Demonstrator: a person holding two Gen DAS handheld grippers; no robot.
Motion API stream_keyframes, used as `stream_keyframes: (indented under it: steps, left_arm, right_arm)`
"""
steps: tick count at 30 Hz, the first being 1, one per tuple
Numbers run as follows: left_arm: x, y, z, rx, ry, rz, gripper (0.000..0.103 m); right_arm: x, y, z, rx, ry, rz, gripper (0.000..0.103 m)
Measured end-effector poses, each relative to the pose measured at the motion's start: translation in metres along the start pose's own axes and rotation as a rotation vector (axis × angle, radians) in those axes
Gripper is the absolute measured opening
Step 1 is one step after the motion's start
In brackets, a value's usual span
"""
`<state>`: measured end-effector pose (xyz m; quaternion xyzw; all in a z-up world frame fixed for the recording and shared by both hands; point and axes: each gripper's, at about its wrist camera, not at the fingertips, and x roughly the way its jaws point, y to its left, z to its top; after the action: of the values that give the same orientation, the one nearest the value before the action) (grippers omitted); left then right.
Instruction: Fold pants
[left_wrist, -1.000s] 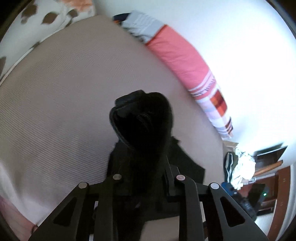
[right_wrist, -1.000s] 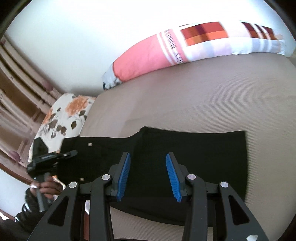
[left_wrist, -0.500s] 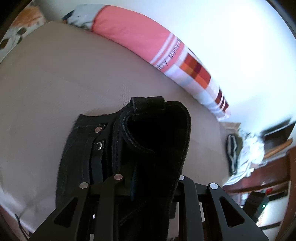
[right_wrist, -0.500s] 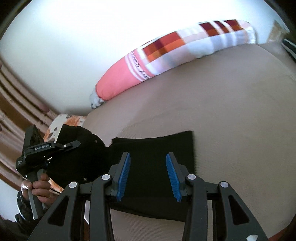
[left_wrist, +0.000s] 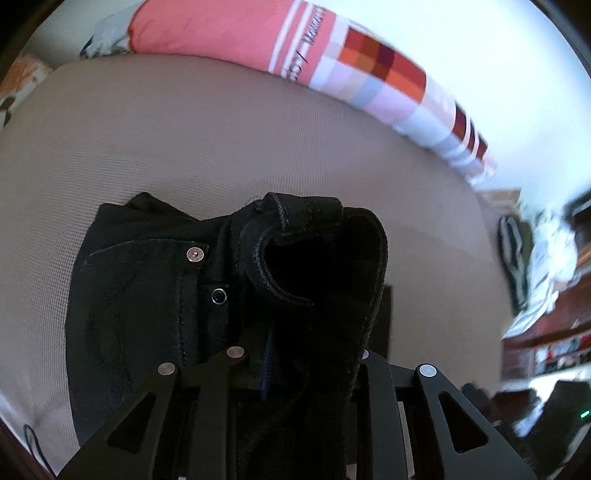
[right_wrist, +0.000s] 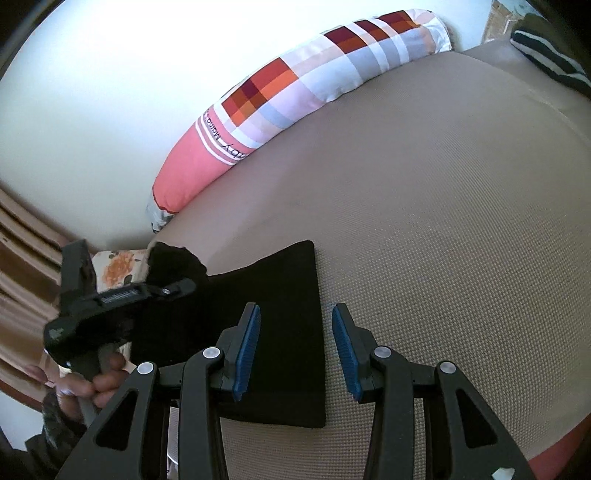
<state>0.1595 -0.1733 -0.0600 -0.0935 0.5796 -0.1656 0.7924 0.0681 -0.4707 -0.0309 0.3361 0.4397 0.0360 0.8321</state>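
Beige woven bed cover (right_wrist: 443, 229) fills most of both views, a fine ribbed weave, pretty smooth. Nearest to the right camera, the right claw (right_wrist: 295, 350) hangs above it with its blue pads apart and nothing between them, right over the near straight edge of the black denim pants (right_wrist: 288, 325). That part lies flat and squared off on the bed. Over on the left, the left claw (right_wrist: 166, 291) is clamped on a bunched-up chunk of the same pants, raised off the bed, with a hand (right_wrist: 92, 384) wrapped around its grip. From the left camera you see the waistband (left_wrist: 295, 221) curled over, a silver rivet and a snap button showing, and the fabric swallowing the claw's pads completely. Further back, a long pink bolster pillow with a checked orange, red and white end (right_wrist: 280, 96) lies along the plain white wall (right_wrist: 92, 74). A floral cushion (right_wrist: 114, 269) peeks out behind the left claw. Far right in the left view there's blurry dark wood furniture (left_wrist: 546, 328) with clutter piled on it.
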Motion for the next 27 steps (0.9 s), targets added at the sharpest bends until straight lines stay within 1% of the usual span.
stream_keyframes:
  steps: [4, 5, 6, 7, 8, 10, 11, 12, 14, 15, 16, 18, 21, 24, 27]
  left_arm:
    - [0.006, -0.006, -0.007, 0.048, 0.007, 0.011, 0.031]
    - [0.006, -0.009, -0.008, 0.076, 0.003, 0.003, 0.045]
    - [0.002, -0.010, -0.010, 0.093, 0.002, -0.040, 0.060]
    - [-0.001, -0.012, -0.012, 0.109, 0.009, -0.095, 0.064]
    - [-0.006, -0.014, -0.013, 0.124, 0.008, -0.125, 0.066]
    - [-0.019, -0.017, -0.016, 0.161, -0.011, -0.167, 0.066]
    - [-0.029, -0.016, -0.017, 0.179, -0.033, -0.182, 0.066]
    - [-0.037, -0.015, -0.018, 0.191, -0.053, -0.182, 0.066]
    - [-0.054, -0.006, -0.020, 0.227, -0.109, -0.135, 0.067]
    - [-0.059, 0.001, -0.020, 0.235, -0.134, -0.092, 0.068]
    - [-0.066, 0.013, -0.022, 0.238, -0.168, -0.033, 0.068]
    - [-0.072, 0.036, -0.022, 0.214, -0.192, 0.032, 0.068]
    - [-0.077, 0.076, -0.022, 0.147, -0.190, 0.078, 0.068]
    - [-0.075, 0.113, -0.025, 0.067, -0.170, 0.131, 0.068]
    - [-0.070, 0.137, -0.030, 0.009, -0.156, 0.148, 0.068]
  right_arm:
    - [0.002, -0.001, 0.001, 0.001, 0.006, -0.002, 0.039]
    - [0.003, -0.002, 0.001, 0.002, 0.008, -0.004, 0.039]
    - [0.003, -0.002, 0.001, 0.004, 0.010, -0.003, 0.040]
    - [0.004, -0.002, 0.000, 0.003, 0.012, -0.003, 0.040]
    - [0.005, -0.002, 0.000, 0.000, 0.017, -0.008, 0.041]
    - [0.007, -0.002, 0.000, -0.003, 0.026, -0.010, 0.042]
    - [0.010, -0.001, 0.000, -0.006, 0.036, -0.006, 0.042]
    - [0.013, 0.000, 0.001, -0.008, 0.050, 0.003, 0.043]
    - [0.019, 0.003, 0.002, -0.020, 0.079, 0.021, 0.045]
    - [0.023, 0.006, 0.003, -0.033, 0.093, 0.032, 0.048]
    - [0.027, 0.009, 0.003, -0.048, 0.104, 0.042, 0.049]
    - [0.037, 0.017, 0.006, -0.079, 0.139, 0.074, 0.053]
    - [0.056, 0.025, 0.010, -0.108, 0.197, 0.119, 0.057]
    - [0.079, 0.030, 0.017, -0.108, 0.252, 0.150, 0.057]
    - [0.101, 0.034, 0.023, -0.112, 0.309, 0.183, 0.057]
